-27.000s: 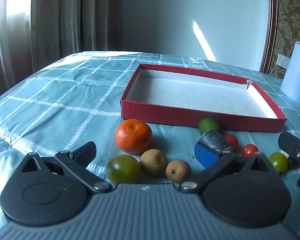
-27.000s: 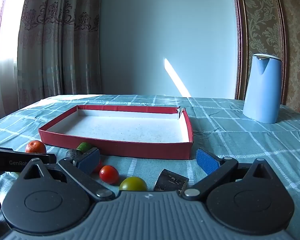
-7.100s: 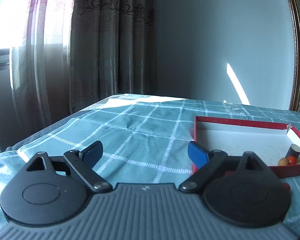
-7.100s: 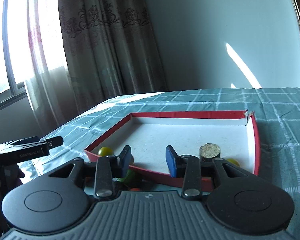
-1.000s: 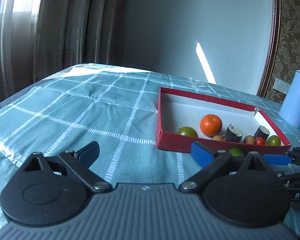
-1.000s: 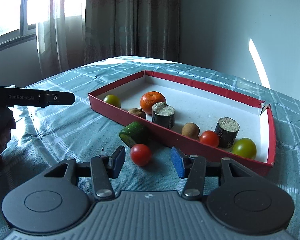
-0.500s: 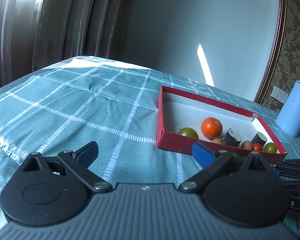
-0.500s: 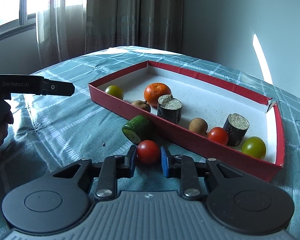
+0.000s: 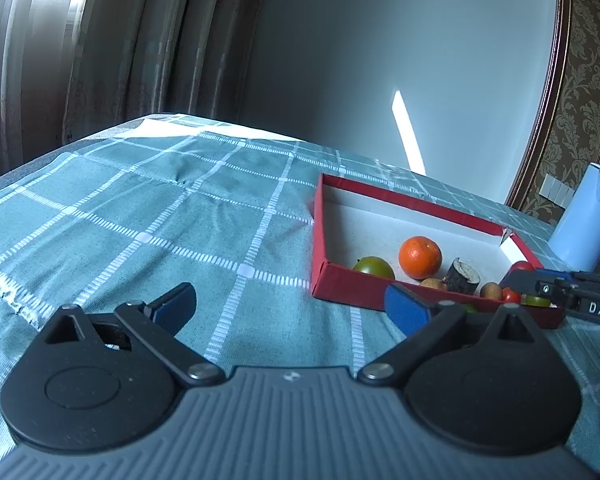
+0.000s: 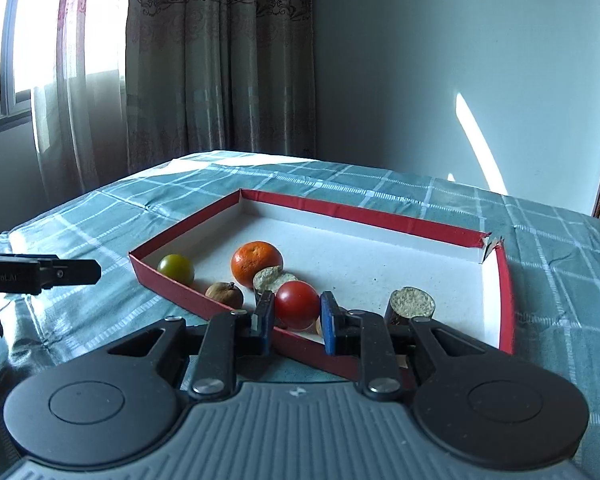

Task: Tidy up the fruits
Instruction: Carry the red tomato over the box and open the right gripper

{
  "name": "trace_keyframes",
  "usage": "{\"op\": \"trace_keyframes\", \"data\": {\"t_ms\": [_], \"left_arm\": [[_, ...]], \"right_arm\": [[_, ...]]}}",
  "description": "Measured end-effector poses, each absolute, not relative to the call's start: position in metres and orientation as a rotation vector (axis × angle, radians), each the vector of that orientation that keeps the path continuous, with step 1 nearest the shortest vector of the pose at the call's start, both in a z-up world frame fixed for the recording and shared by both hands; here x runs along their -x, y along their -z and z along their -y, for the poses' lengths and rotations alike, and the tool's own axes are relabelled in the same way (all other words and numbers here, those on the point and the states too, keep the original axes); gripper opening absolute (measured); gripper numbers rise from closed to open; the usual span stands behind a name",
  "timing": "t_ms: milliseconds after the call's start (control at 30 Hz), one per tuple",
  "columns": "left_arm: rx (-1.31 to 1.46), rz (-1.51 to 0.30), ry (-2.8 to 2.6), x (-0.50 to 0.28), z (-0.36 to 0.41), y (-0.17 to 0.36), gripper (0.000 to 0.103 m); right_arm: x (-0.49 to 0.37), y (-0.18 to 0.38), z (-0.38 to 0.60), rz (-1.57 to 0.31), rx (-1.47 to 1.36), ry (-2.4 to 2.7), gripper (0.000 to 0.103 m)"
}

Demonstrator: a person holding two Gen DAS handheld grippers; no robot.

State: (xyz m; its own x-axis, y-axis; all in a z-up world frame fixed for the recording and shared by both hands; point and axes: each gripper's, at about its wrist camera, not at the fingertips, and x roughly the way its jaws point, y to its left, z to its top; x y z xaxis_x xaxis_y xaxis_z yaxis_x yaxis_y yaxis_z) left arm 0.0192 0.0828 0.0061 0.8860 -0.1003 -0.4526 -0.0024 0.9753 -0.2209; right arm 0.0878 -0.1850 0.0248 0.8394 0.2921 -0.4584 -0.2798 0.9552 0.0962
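Observation:
My right gripper (image 10: 297,316) is shut on a red cherry tomato (image 10: 297,305) and holds it above the near wall of the red box (image 10: 364,216). Inside the box lie an orange (image 10: 256,263), a green tomato (image 10: 176,268), a brown fruit (image 10: 225,294) and two bark-covered cylinders (image 10: 411,305). My left gripper (image 9: 288,306) is open and empty, low over the cloth left of the box (image 9: 328,236). In the left wrist view the held tomato (image 9: 522,267) shows at the tip of the right gripper (image 9: 540,284), above the box's right end.
A blue kettle (image 9: 584,216) stands on the checked teal tablecloth (image 9: 140,208) to the right of the box. Curtains and a window are at the left. A sliver of green fruit (image 9: 469,308) shows behind my left gripper's right finger.
My right gripper has lifted the red cherry tomato off the cloth and carried it forward over the box's near wall. The left gripper stays open, tilted slightly upward.

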Motion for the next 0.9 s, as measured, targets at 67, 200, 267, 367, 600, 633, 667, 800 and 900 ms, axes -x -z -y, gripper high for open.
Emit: {"op": "trace_keyframes", "data": {"t_ms": [67,200,267,367,600,633,667,800,900], "left_arm": [[0.220,-0.483,0.057,-0.020,-0.083,-0.006,0.100],[0.220,-0.485,0.058,-0.020,-0.083,-0.006,0.100],[0.221,-0.485,0.060,-0.020,-0.083,-0.005,0.100],[0.221,-0.485,0.060,-0.020,-0.083,-0.005,0.100],[0.221,-0.487,0.054,-0.020,-0.083,-0.005,0.100],[0.221,-0.488,0.054,-0.020,-0.083,-0.005,0.100],[0.221,-0.489,0.052,-0.020,-0.083,-0.005,0.100],[0.218,-0.491,0.050,-0.020,-0.082,-0.005,0.101],[0.202,-0.472,0.059,-0.016,-0.079,-0.007,0.101]], "right_arm": [[-0.096,-0.029,0.183,-0.480,-0.013,-0.265,0.023],[-0.112,-0.026,0.178,-0.473,0.029,-0.210,0.023],[-0.118,-0.022,0.178,-0.483,0.046,-0.194,0.023],[-0.122,-0.015,0.179,-0.514,0.052,-0.167,0.027],[-0.100,-0.021,0.205,-0.444,-0.049,-0.136,0.030],[-0.094,-0.022,0.210,-0.425,-0.062,-0.133,0.030],[-0.088,-0.022,0.215,-0.416,-0.069,-0.120,0.030],[-0.070,-0.015,0.232,-0.448,-0.089,-0.042,0.030],[-0.062,-0.006,0.245,-0.503,-0.141,-0.002,0.030]]}}
